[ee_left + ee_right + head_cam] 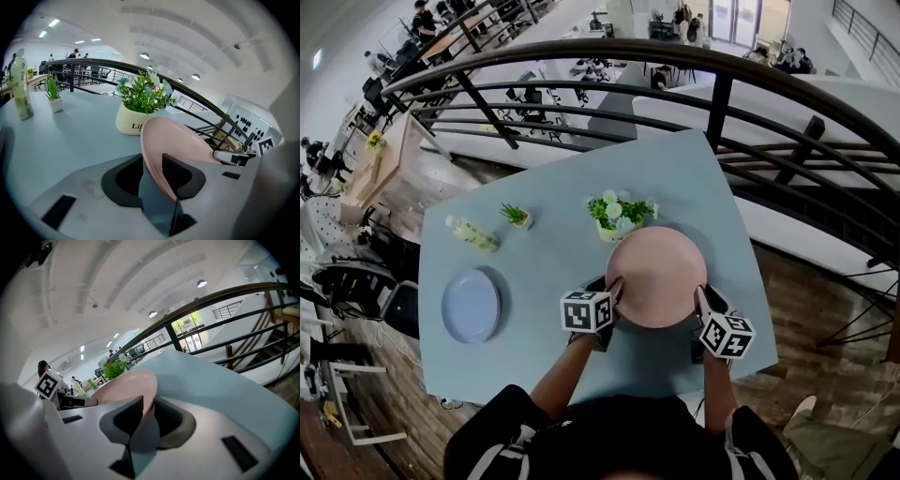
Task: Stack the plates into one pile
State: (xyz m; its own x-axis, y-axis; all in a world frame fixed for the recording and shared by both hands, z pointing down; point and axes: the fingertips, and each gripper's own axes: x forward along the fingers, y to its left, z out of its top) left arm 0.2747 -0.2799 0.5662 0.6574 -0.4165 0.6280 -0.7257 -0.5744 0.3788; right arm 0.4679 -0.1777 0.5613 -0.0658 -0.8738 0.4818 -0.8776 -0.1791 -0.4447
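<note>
A large pink plate (657, 276) is held over the near right part of the light blue table (544, 347), gripped on both sides. My left gripper (611, 298) is shut on its left rim, and my right gripper (703, 302) is shut on its right rim. In the left gripper view the pink plate (173, 152) stands between the jaws; in the right gripper view the pink plate (126, 390) does likewise. A smaller lavender plate (471, 305) lies flat on the table's left side, well apart from both grippers.
A white pot of flowers (620, 217) stands just behind the pink plate. A small potted plant (517, 216) and a lying bottle (472, 233) sit at the back left. A dark curved railing (722, 94) runs behind and right of the table.
</note>
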